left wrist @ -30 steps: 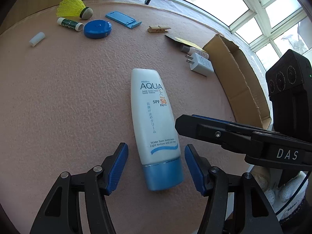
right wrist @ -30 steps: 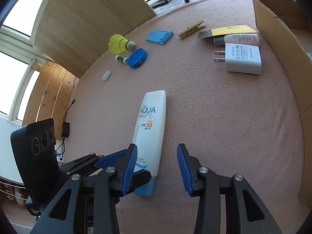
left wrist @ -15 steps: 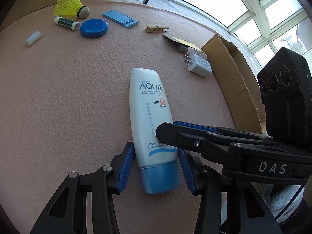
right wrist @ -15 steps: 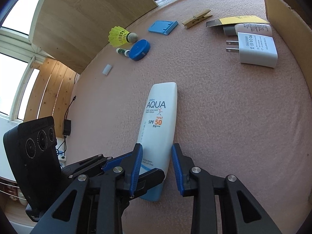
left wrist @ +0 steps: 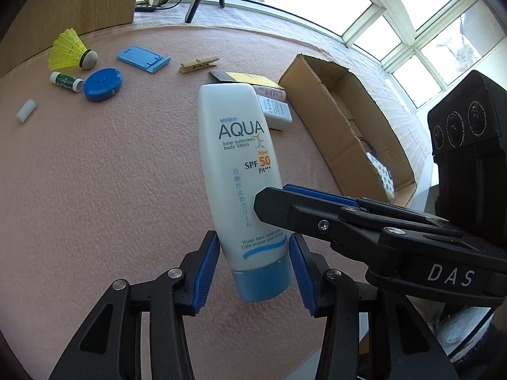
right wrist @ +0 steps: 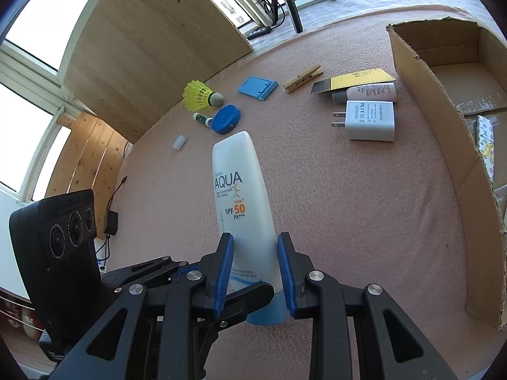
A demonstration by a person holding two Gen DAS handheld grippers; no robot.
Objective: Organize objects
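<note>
Both fisheye cameras are looking steeply down along their own fingers, close above the pink tabletop (left wrist: 95, 190). The left view is facing the cardboard box (left wrist: 348, 120) to its right; the right view is seeing it likewise. Both are sharing the sunscreen tube (right wrist: 244, 196) between their fingers.

Bright daylight in both views. Left wrist: windows (left wrist: 421, 31) at 1–2 o'clock blown out to near white. Right wrist: glare from panes at 9–10 o'clock and along the top edge. Pink counter (left wrist: 95, 174) evenly lit, texture sharp, shadows soft and short. Sunscreen tube (right wrist: 244, 196) crisp, print legible, mild sheen. Heavy fisheye bend: straight edges curve, black vignette in all corners. Nearest black jaw parts at 6 o'clock slightly soft. No motion blur.
</note>
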